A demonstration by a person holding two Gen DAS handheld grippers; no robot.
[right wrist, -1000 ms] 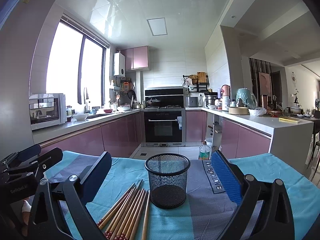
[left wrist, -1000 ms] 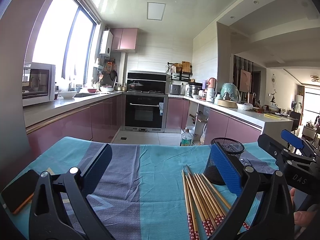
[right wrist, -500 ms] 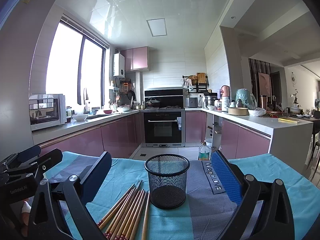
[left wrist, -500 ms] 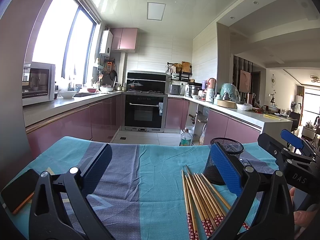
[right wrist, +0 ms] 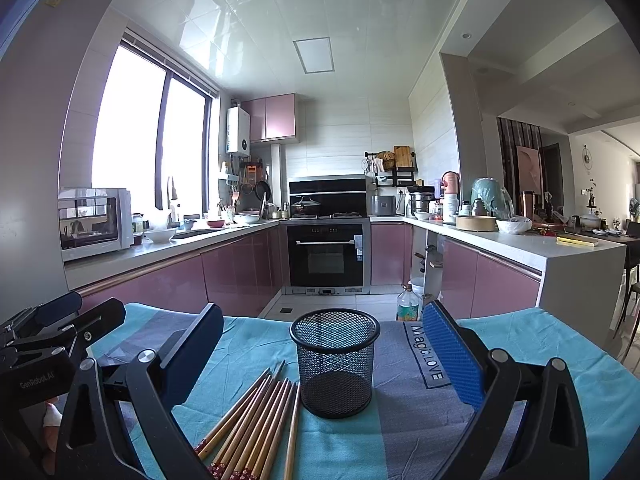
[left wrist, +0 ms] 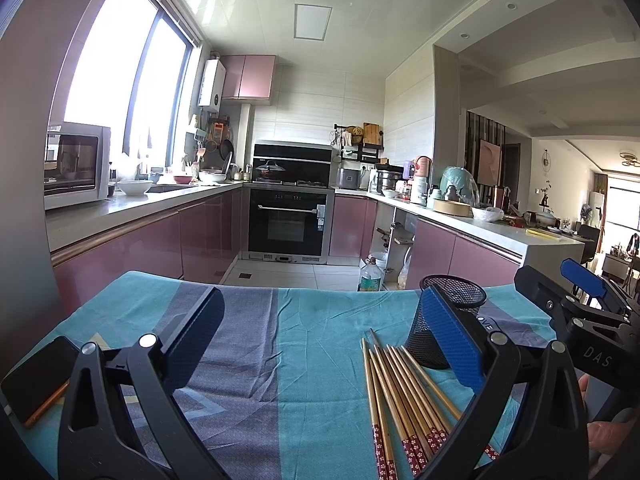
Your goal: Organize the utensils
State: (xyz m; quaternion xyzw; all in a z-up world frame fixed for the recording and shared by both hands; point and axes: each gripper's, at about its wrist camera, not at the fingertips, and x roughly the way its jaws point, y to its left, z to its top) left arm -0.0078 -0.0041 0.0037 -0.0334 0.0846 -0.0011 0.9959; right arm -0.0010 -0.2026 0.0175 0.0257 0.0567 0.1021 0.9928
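Observation:
Several wooden chopsticks (left wrist: pixel 404 400) with red patterned ends lie side by side on the blue tablecloth (left wrist: pixel 304 344). They also show in the right wrist view (right wrist: pixel 256 420), just left of an empty black mesh cup (right wrist: pixel 335 364) that stands upright. The mesh cup (left wrist: pixel 460 300) is partly hidden behind a finger in the left wrist view. My left gripper (left wrist: pixel 320 336) is open and empty, above the cloth left of the chopsticks. My right gripper (right wrist: pixel 324 344) is open and empty, with the cup between its fingers further ahead.
A dark phone (left wrist: pixel 34 376) lies on the cloth at the far left. The table's far edge drops to the kitchen floor, where a bottle (right wrist: pixel 408 304) stands. Pink cabinets and an oven (right wrist: pixel 326 256) lie beyond. The right gripper (left wrist: pixel 580 312) shows at the left view's right edge.

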